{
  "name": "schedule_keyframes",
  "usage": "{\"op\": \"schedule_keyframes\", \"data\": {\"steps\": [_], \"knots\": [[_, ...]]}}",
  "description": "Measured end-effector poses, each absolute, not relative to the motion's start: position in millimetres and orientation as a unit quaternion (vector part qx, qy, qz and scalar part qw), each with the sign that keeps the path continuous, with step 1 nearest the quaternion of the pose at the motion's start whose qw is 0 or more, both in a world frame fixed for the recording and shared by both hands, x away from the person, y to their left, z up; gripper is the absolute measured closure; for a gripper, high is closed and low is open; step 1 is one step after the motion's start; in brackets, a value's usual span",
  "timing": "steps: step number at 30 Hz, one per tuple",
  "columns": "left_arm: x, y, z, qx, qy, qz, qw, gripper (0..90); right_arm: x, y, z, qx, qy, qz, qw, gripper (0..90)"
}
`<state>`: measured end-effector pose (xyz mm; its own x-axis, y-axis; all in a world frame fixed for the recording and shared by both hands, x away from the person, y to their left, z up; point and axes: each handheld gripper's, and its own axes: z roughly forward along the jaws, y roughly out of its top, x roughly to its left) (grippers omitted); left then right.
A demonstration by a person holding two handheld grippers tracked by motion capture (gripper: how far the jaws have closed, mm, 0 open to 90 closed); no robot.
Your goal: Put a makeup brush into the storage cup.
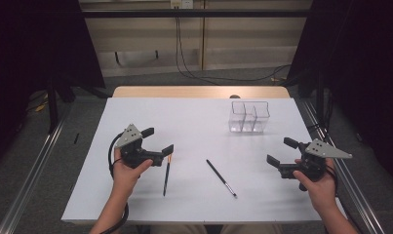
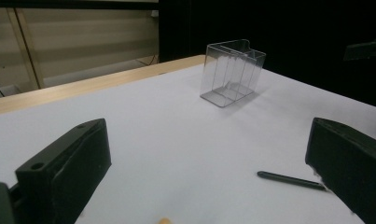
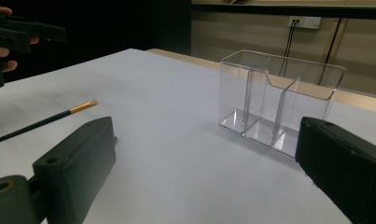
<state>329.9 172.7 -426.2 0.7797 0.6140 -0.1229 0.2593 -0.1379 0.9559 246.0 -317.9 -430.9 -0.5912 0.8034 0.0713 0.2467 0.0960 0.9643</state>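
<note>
Two thin paintbrushes lie on the white table (image 1: 194, 122). One has a black handle and an orange ferrule (image 1: 166, 174) (image 3: 45, 120), and its bristle end lies just below my left gripper's near jaw. The other, black with a silver ferrule (image 1: 221, 178) (image 2: 290, 179), lies slanted at the table's middle front. A clear three-compartment organizer (image 1: 249, 117) (image 2: 230, 72) (image 3: 274, 102) stands upright and empty at the back right. My left gripper (image 1: 158, 140) (image 2: 209, 140) is open above the table at the left. My right gripper (image 1: 281, 151) (image 3: 209, 140) is open at the right, holding nothing.
A bare wooden strip (image 1: 199, 91) runs along the table's far edge. Metal rails (image 1: 33, 165) flank both sides of the table on the floor. Cables (image 1: 194, 68) lie on the floor behind. Dark curtains hang at both sides.
</note>
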Motion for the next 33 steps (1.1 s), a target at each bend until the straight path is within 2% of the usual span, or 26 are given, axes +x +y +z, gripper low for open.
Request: {"op": "schedule_keyframes", "data": {"steps": [15,24,33], "knots": [[335,173,-428,0.759,0.332,0.124,0.546,0.0,246,-316,-432,0.376,0.701,0.554,0.247,4.7],[344,165,-433,0.783,0.384,0.084,0.482,0.0,246,-316,-433,0.378,0.702,0.552,0.244,4.8],[348,156,-437,0.808,0.415,0.066,0.413,0.0,246,-316,-433,0.377,0.702,0.552,0.245,4.8]]}}
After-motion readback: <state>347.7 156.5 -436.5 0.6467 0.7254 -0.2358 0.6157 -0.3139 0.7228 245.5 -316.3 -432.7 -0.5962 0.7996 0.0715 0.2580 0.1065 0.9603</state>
